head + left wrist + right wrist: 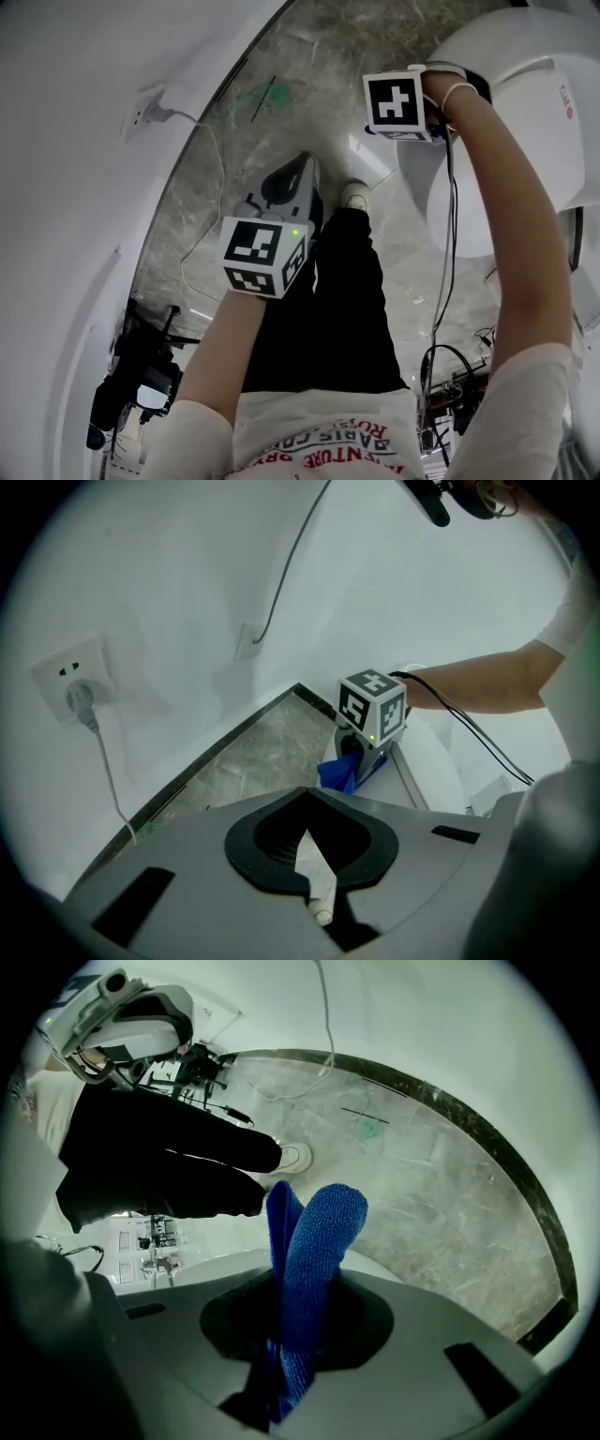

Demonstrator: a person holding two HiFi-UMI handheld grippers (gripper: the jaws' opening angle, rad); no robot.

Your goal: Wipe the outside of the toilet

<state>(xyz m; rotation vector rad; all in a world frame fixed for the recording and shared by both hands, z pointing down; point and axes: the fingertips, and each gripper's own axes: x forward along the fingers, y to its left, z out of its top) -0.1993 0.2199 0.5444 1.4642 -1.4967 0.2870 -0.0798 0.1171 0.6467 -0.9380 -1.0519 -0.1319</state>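
The right gripper clamps a blue cloth; its jaws are closed on the lower part and a folded lobe stands free above them. In the head view this gripper sits at upper right, against the white toilet. The left gripper view shows the cloth at the toilet's left edge, though I cannot tell if it is pressing on it.

The left gripper hangs at centre frame over the marble floor, well apart from the toilet. Its jaws are together with nothing between them.

The step in hand looks like wiping the toilet's outer curve. To do it well, the free lobe should probably lie flat on the porcelain, not just its edge. Strokes should follow the curve and overlap. The cable hanging from the right gripper could snag, so it is best kept off the toilet.
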